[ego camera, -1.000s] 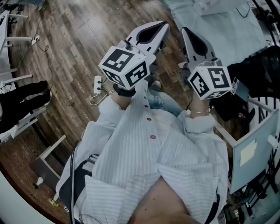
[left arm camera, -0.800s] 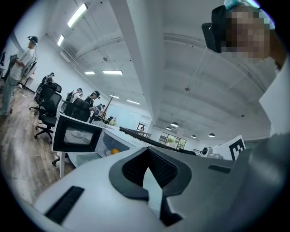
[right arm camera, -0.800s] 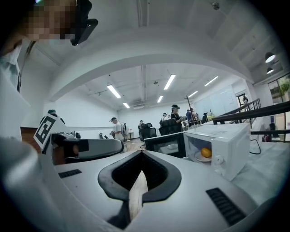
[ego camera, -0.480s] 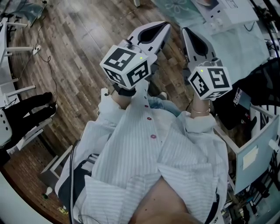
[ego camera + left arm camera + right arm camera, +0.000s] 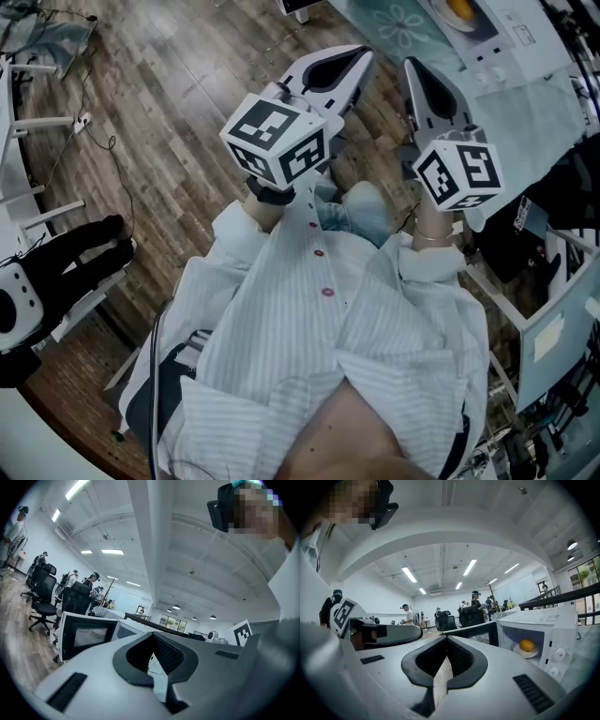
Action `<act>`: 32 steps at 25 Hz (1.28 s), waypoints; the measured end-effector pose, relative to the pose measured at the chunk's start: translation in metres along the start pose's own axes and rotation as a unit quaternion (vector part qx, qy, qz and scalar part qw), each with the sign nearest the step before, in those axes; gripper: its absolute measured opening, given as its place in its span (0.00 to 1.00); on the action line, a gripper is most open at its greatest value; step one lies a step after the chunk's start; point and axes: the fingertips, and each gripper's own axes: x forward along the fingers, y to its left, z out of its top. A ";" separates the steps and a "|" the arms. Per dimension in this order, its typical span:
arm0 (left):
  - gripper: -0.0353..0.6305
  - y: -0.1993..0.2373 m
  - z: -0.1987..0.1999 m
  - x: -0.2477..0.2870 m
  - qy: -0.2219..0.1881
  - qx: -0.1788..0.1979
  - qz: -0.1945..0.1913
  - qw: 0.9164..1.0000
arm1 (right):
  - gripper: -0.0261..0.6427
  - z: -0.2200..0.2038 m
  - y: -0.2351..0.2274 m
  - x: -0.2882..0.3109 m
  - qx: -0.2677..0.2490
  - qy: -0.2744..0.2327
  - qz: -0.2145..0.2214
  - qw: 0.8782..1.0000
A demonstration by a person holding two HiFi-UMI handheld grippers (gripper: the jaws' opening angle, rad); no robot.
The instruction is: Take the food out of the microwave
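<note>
Inside the open microwave (image 5: pixel 543 637), on a small white plate (image 5: pixel 525 654): 1 orange (image 5: pixel 527 644). Up on a pale green counter (image 5: pixel 530 103), with the door (image 5: pixel 480 629) open wide to the left in the right gripper view.

Looks round and firm, with a bit of a bumpy peel, so likely to roll off if tipped. Probably light. As for the plate: smooth, hard and flat, likely slippery and easy to break. Best to pinch the plate by its near rim and keep it flat. Or else to close softly on the orange across its middle. No hard squeeze, to spare the peel.

Shut all the way on the left gripper (image 5: pixel 151 662), with black ridged pads (image 5: pixel 166 653) together and nothing in between. Same on the right gripper (image 5: pixel 440 673): jaws together, empty. Held out level in front of a striped shirt (image 5: pixel 319 328), over a brown wood floor (image 5: pixel 159 112), well apart from the microwave. Need to open the jaws before reaching in.

White, boxy and hard on the outside of the microwave, with 2 round knobs and a dark see-through door.
</note>
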 end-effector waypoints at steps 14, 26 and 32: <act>0.06 0.064 0.004 0.024 0.011 -0.020 -0.009 1.000 | 0.09 -0.007 -0.018 0.060 0.004 0.019 -0.026 0.999; 0.06 0.119 0.031 0.129 0.022 -0.009 -0.038 0.999 | 0.09 0.021 -0.103 0.140 0.008 0.011 -0.048 0.999; 0.06 0.137 0.048 0.188 0.028 -0.008 -0.058 0.998 | 0.09 0.044 -0.151 0.169 0.014 0.003 -0.064 0.998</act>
